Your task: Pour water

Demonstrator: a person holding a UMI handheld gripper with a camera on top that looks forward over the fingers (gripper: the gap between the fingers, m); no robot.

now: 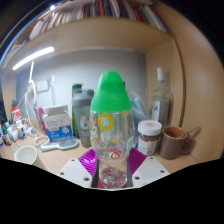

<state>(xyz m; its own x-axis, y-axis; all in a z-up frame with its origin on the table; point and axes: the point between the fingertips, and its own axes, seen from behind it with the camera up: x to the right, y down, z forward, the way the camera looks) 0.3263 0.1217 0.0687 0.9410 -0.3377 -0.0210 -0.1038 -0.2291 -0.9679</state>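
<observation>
Magenta pads on the gripper [111, 170] fingers are pressed against both sides of a clear plastic bottle with a green domed cap [110, 128], so it is gripped between them. Its long axis is upright, cap uppermost, and printed rings are seen on its smooth wall. Beyond the fingers, a brown mug [176, 141] and a white-lidded jar [149, 136] are set on the wooden desk [60, 158].
</observation>
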